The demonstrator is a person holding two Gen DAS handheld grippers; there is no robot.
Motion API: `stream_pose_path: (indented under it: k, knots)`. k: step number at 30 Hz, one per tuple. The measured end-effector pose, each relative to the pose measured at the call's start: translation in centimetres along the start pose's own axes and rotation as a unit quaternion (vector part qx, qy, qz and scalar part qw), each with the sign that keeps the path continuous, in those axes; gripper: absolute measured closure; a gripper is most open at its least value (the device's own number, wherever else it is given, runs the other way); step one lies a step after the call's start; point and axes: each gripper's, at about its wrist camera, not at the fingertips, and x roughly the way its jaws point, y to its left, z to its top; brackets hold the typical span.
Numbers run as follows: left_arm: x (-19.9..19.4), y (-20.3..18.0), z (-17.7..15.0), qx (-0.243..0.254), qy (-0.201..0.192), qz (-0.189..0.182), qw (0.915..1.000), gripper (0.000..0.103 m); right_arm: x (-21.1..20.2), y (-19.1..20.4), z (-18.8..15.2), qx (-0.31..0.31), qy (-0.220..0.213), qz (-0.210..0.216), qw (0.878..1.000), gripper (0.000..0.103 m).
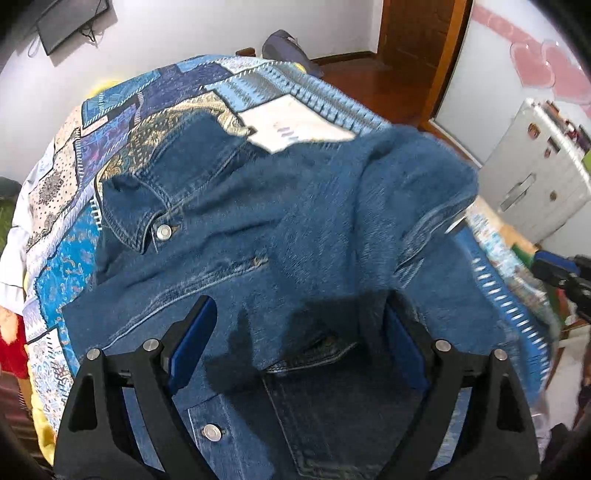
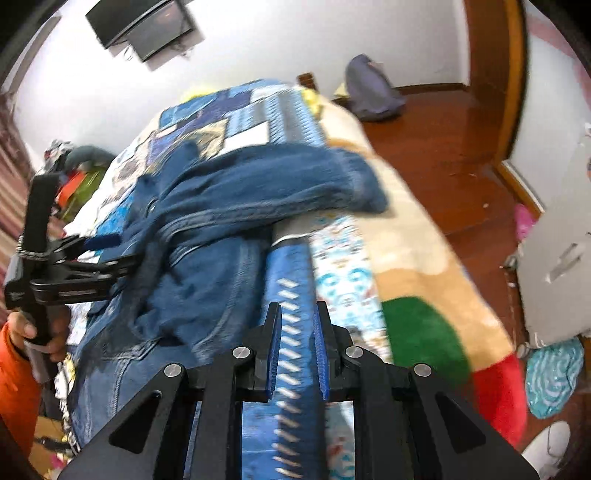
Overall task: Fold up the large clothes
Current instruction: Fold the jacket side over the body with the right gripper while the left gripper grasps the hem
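One fold looks begun: dark blue denim jacket [image 1: 280, 229] lies rumpled on blue patchwork bedspread [image 1: 155, 103], sleeve flopped across. Left gripper [image 1: 295, 350] gapes above it; right gripper [image 2: 297, 354] nearly together, empty. Most folding remains.

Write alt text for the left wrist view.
A blue denim jacket lies spread on a blue patchwork bedspread, filling most of the view. The left gripper hangs over it, jaws wide apart and empty. White walls and a wooden door lie beyond the bed.
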Motion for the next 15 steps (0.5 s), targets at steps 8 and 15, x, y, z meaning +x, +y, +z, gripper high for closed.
stream_pose_path:
  k: [8,15]
  knots:
    - [-3.0,-7.1,4.0,0.082,-0.064,-0.034,0.9940,0.014,-0.6,-2.2,0.4,0.065,-0.020,0.004,0.998,0.090]
    - [4.3,-14.3,5.4,0.174,0.001,-0.012,0.9847,0.026,-1.2,-2.6,-0.3,0.082,-0.024,0.008,0.996,0.090]
